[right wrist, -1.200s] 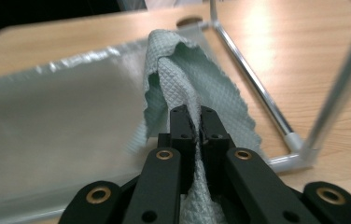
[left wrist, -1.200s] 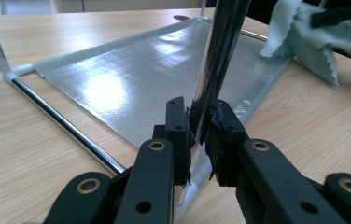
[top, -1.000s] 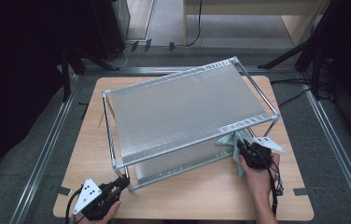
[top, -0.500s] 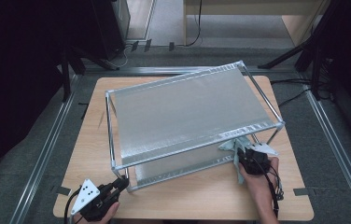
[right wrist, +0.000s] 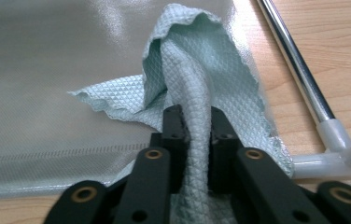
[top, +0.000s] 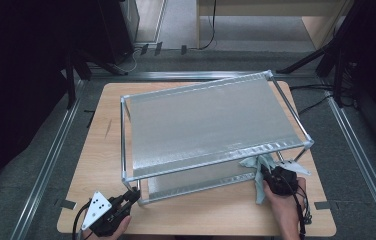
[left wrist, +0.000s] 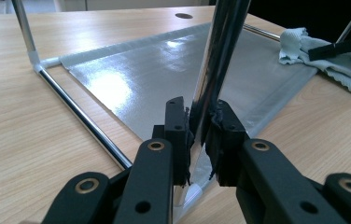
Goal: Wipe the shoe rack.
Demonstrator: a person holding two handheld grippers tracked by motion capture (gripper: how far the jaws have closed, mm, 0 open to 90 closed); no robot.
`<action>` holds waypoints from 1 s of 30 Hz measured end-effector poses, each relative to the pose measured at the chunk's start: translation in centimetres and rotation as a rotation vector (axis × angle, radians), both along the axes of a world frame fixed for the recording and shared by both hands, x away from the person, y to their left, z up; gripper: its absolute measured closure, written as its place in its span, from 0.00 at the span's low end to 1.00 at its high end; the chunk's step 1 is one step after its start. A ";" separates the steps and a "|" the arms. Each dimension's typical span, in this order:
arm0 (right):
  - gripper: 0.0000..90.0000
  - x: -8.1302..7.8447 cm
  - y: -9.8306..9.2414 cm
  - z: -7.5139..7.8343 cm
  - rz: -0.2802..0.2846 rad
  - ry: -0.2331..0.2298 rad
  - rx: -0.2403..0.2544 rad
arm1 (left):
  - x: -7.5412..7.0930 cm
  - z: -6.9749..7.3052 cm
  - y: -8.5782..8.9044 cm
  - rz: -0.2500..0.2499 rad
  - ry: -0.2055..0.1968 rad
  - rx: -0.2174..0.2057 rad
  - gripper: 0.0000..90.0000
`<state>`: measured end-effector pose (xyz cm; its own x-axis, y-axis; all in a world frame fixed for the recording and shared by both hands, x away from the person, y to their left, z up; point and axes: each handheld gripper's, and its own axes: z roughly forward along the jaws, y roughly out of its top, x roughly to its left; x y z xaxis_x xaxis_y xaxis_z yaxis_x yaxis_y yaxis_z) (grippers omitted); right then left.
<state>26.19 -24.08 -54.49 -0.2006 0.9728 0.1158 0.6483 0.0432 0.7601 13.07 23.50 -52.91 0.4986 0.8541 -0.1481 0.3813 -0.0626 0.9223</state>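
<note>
- Left tool (left wrist: 200, 140) was pinching the near-left upright of the chrome-tube rack (top: 124, 135), steadying it on the tabletop (top: 216, 212).
- Right tool (right wrist: 194, 135), jaws just closing, gripped the pale-green waffle cloth (right wrist: 197, 70).
- Cloth lay at the near-right corner of the silver lower shelf sheet (right wrist: 47, 70), which stretched left of the tool.

My right gripper (top: 265, 172) holds the pale green cloth (top: 254, 165) at the rack's (top: 211, 125) lower shelf, near corner. My left gripper (top: 128, 197) grips the rack's front post (top: 124, 140) on the wooden table (top: 101, 145).
</note>
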 end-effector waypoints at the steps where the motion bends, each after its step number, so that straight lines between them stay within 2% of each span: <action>1: 0.91 0.0 -0.1 0.0 0.000 -0.002 0.000 | 0.0 0.0 0.0 -0.001 0.002 -0.002 0.88; 4: 0.92 -0.3 -0.4 0.4 -0.039 -0.020 -0.015 | 0.0 0.0 0.0 -0.001 0.004 0.001 0.88; 6: 0.92 -0.7 -1.2 1.1 -0.086 -0.055 0.006 | 0.0 0.0 0.0 -0.001 0.005 0.000 0.88; 8: 0.92 -1.4 -2.2 2.2 -0.134 -0.106 0.016 | 0.0 0.1 0.0 -0.003 0.006 0.002 0.88; 10: 0.92 -2.4 -3.2 3.9 -0.177 -0.183 0.004 | 0.0 0.1 0.0 -0.003 0.006 0.003 0.88; 14: 0.92 -3.7 -4.2 6.4 -0.182 -0.275 0.025 | 0.1 0.1 0.0 -0.005 0.006 0.003 0.88; 16: 0.92 -4.4 -4.4 7.9 -0.176 -0.343 0.007 | 0.1 0.1 0.0 -0.005 0.007 0.004 0.88; 18: 0.92 -5.0 -4.5 9.3 -0.182 -0.388 0.023 | 0.1 0.1 0.0 -0.004 0.007 0.004 0.88; 20: 0.92 -5.4 -4.6 9.9 -0.190 -0.414 0.015 | 0.1 0.1 0.0 -0.004 0.008 0.005 0.88; 23: 0.92 -5.3 -4.9 9.2 -0.170 -0.389 0.004 | 0.1 0.1 0.0 -0.004 0.008 0.004 0.88; 28: 0.92 -3.8 -5.9 5.3 -0.151 -0.238 0.014 | 0.1 0.1 -0.1 -0.009 0.008 0.003 0.88; 30: 0.92 -3.3 -6.0 4.3 -0.144 -0.182 0.012 | 0.1 0.1 0.0 -0.010 0.009 0.001 0.88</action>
